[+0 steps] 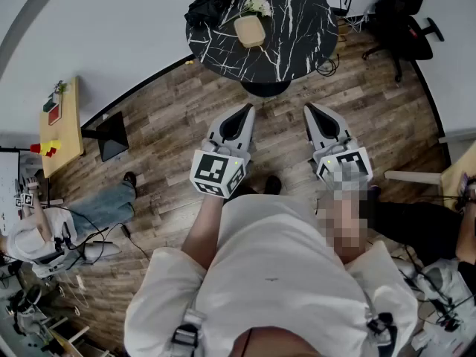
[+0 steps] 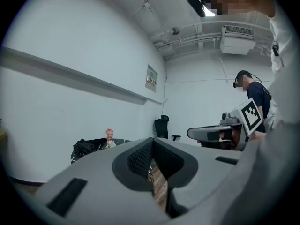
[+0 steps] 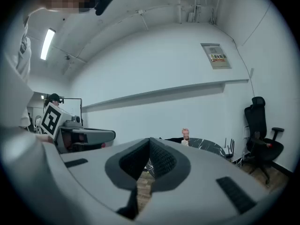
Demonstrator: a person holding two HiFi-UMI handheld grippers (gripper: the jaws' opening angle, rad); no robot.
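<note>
head view, left gripper [image 1: 246, 110], right gripper [image 1: 309, 108], fingers [image 1: 221, 131] clenched empty, marble table [image 1: 297, 47] ahead, office chair [image 1: 405, 24] beside

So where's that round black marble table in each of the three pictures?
Head view: the round black table sits at top centre.
Left gripper view: small, low and left of centre, just above the jaws.
Right gripper view: low, right of centre.
Shared landmark: the black office chair stands to the table's right in all three.
</note>
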